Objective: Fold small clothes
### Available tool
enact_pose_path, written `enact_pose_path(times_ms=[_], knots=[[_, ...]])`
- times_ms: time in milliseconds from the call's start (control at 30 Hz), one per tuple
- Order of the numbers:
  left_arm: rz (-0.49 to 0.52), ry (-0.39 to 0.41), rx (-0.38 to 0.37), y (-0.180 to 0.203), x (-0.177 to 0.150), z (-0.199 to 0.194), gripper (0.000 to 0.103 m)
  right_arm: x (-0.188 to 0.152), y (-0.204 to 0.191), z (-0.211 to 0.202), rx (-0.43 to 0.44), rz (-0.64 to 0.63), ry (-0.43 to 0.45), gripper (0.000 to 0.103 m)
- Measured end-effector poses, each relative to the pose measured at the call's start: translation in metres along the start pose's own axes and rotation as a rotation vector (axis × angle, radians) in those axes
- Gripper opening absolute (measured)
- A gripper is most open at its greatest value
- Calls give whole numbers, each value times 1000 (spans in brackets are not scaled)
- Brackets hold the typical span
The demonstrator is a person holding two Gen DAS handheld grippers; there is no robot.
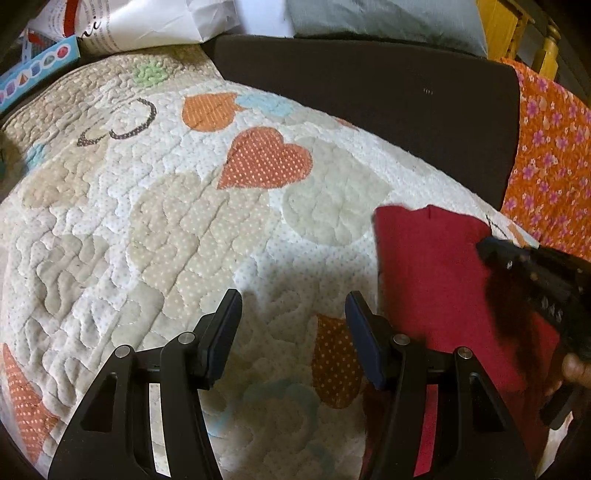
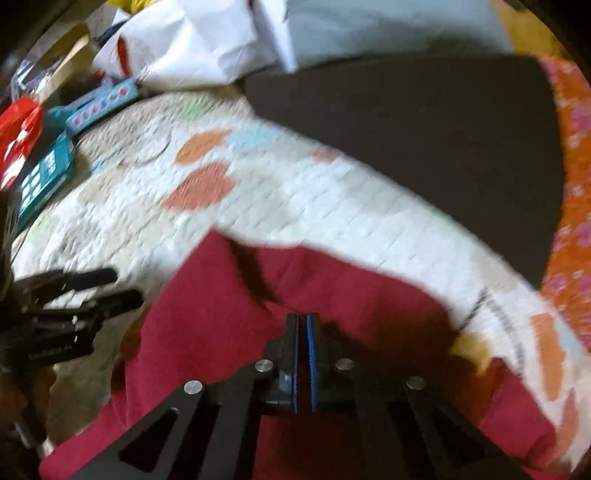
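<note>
A dark red garment [image 1: 436, 266] [image 2: 207, 325] lies spread on the heart-patterned quilt [image 1: 166, 221] [image 2: 332, 206]. My left gripper [image 1: 291, 299] hangs open over bare quilt just left of the garment's edge, with nothing between its fingers. It also shows at the left of the right wrist view, left gripper [image 2: 114, 286]. My right gripper [image 2: 303, 317] is shut, blue pads together, low over the middle of the red cloth. Whether any cloth is pinched between them is not visible. In the left wrist view the right gripper [image 1: 487, 247] reaches in from the right above the garment, casting a shadow on it.
A dark brown pad [image 1: 369, 96] [image 2: 424, 140] lies at the far side of the quilt. Orange flowered fabric [image 1: 546, 155] [image 2: 572, 206] runs along the right. Blue boxes [image 1: 37, 70] [image 2: 44, 173], white bags [image 2: 192, 40] and a grey pillow [image 1: 384, 18] crowd the back and left.
</note>
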State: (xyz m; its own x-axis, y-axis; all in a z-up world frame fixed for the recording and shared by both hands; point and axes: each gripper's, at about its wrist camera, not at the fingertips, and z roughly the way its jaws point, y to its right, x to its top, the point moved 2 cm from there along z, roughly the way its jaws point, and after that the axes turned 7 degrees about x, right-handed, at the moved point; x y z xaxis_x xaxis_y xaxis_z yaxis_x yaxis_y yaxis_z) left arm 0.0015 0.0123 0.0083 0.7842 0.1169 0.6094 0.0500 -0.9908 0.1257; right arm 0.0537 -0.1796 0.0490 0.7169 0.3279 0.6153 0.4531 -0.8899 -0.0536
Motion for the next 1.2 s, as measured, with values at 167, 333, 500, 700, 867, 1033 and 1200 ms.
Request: enact_pose_path(times_ms=[167,333,500,700,867,1033,1200], knots=[[-15,11,-14,-1,1,0,58,-3,16,20,-27,102,-25,4],[-25,65,-95,4,4,-14,58,-13,11,-11,-16,144,6,7],[63,82,-138,27,-2,-19,58,-55,-8,-40,61,195,33,9],[247,56,-161,66,-23,-14,58,-84,-9,-35,83,282,-11,9],[263,42,-169,70,-26,-10,58,-97,27,-94,-75,345,95,14],[246,19,-177,68,-27,-4,58,-135,95,-110,-296,487,51,44],[245,16,-177,69,-27,-3,58,-151,106,-126,-201,535,68,43]])
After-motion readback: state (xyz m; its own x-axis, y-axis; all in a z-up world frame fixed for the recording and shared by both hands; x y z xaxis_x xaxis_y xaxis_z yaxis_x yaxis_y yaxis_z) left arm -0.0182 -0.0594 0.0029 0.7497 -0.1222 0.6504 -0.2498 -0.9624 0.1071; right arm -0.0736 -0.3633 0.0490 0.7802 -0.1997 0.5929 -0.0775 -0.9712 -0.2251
